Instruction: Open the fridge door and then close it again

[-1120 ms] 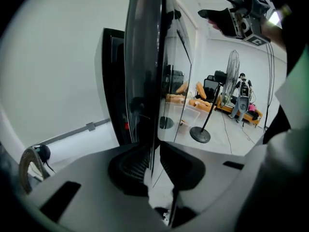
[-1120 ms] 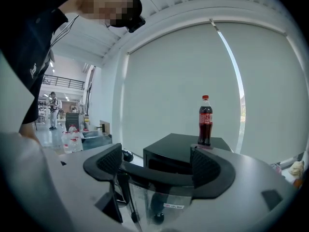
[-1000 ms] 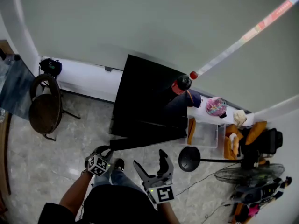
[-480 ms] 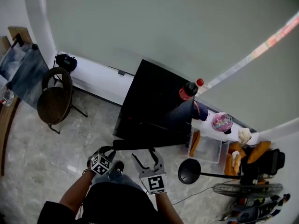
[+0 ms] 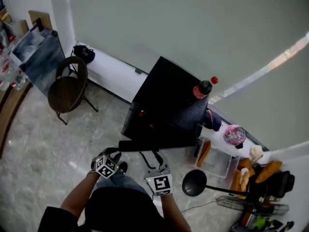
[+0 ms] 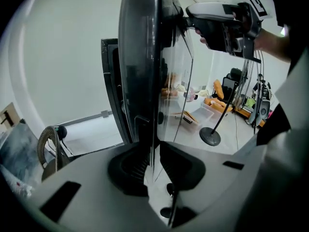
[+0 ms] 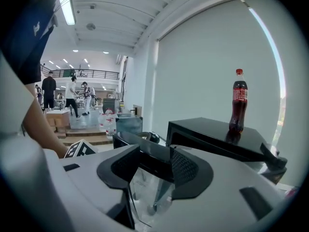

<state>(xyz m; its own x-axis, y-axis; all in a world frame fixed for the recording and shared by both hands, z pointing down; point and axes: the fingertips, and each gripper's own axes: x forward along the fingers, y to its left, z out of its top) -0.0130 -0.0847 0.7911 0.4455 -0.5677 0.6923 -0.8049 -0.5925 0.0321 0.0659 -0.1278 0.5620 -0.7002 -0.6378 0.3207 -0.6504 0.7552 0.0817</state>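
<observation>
Now, nearest first, all places taken from the fridge (image 5: 164, 95).

- Left gripper (image 5: 117, 151), at the near left corner of the fridge: fingers (image 6: 130, 166) clamped tight on the thin free edge of the fridge door (image 5: 164, 144). In the left gripper view the glass pane runs straight up out of the closed gap.
- Right gripper (image 5: 152, 154), near side of the fridge, about midway along the door's top rim and just right of the left gripper. Its fingers (image 7: 190, 166) have just been closing. The black top rim sits between them and fills the gap, and both pads look to be against it.
- Fridge door: partly open, standing off the fridge front at its left end and meeting the body at its right end. From the head view it shows as a dark bar along the near side.
- Round black stand base (image 5: 194, 182): on the floor (image 5: 43, 144), near and to the right of the fridge.
- Clear bin (image 5: 217, 161): on the floor just right of the fridge.
- Cola bottle (image 7: 238, 100): upright on the fridge top, at its far right corner.
- Folding chair (image 5: 67, 88): left of the fridge, well apart.
- Pale wall (image 5: 159, 23): close behind the fridge.
</observation>
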